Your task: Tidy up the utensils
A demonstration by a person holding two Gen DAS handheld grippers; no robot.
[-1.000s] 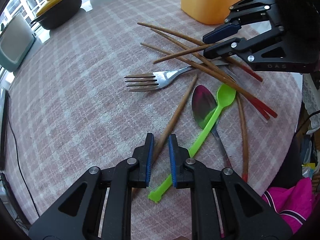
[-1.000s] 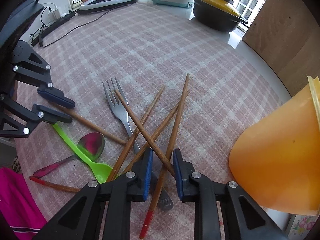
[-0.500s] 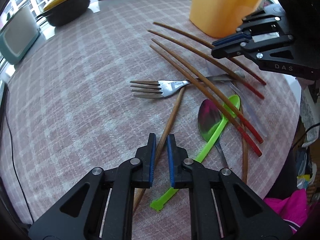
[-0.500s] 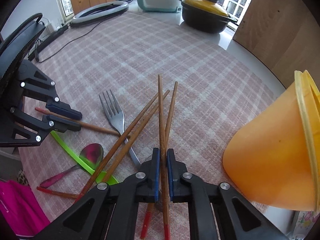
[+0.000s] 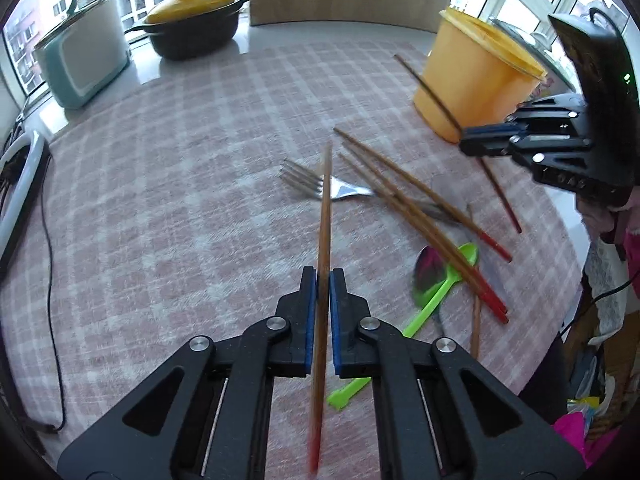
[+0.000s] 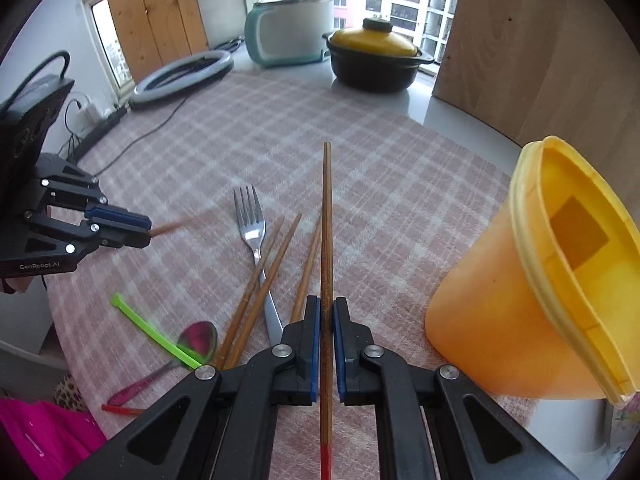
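Observation:
My left gripper is shut on a red-tipped wooden chopstick and holds it above the table. My right gripper is shut on another wooden chopstick, lifted, left of the orange cup. In the left wrist view the right gripper shows in front of the cup. Several chopsticks, a metal fork, a metal spoon and a green plastic spoon lie on the checked cloth.
A black pot with a yellow lid and a teal-and-white appliance stand at the table's far edge. A ring light and cable lie at the far left. A wooden board stands behind the cup.
Both grippers have lifted, each with one chopstick clamped. The chopstick pile on the cloth has shifted and thinned.

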